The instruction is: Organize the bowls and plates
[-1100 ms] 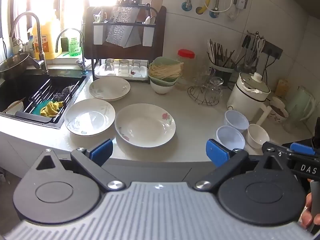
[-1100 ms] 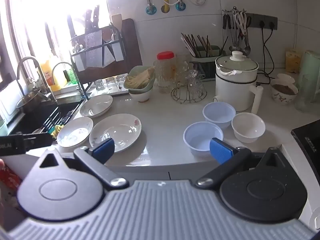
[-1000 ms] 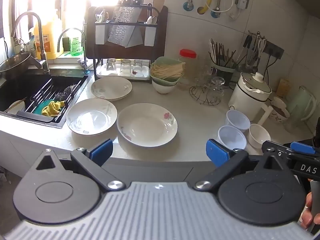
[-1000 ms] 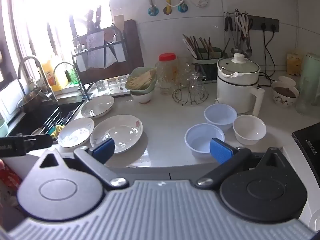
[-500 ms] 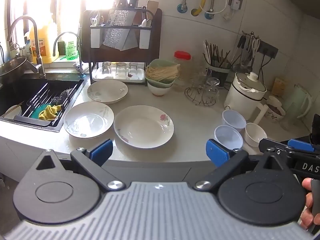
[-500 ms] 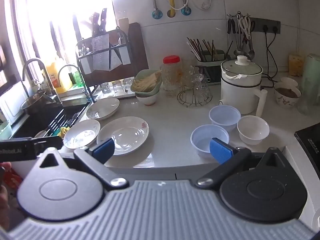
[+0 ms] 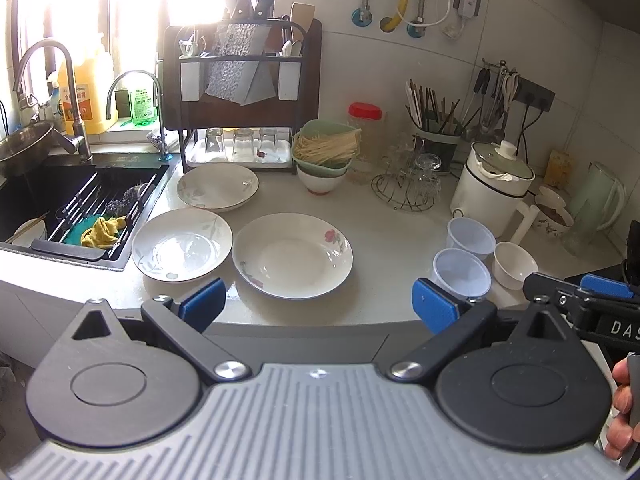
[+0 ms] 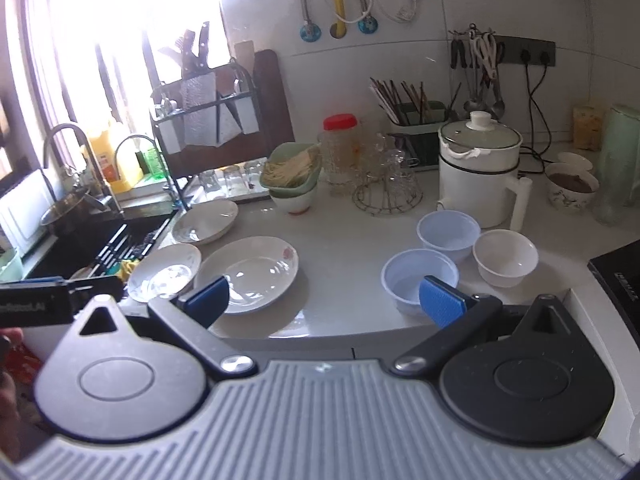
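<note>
Three white plates lie on the counter: a rose-patterned one (image 7: 292, 255) in the middle, one (image 7: 182, 245) to its left by the sink, one (image 7: 218, 186) behind. Right of them stand two pale blue bowls (image 7: 462, 273) (image 7: 471, 237) and a white bowl (image 7: 514, 264). The same plates (image 8: 248, 274) and bowls (image 8: 419, 276) show in the right wrist view. My left gripper (image 7: 318, 306) is open and empty, held off the counter's front edge before the rose plate. My right gripper (image 8: 324, 300) is open and empty, before the nearest blue bowl.
A sink (image 7: 76, 200) with a drain rack sits at the left. A dish rack (image 7: 240, 92), a green bowl of noodles (image 7: 326, 148), a glass holder (image 7: 404, 188) and a white electric pot (image 7: 494, 190) line the back. A black cooktop (image 8: 620, 280) lies at the right.
Both grippers have drawn back and risen slightly from the counter, so the view is a bit wider. Both stay open; no dish has moved.
</note>
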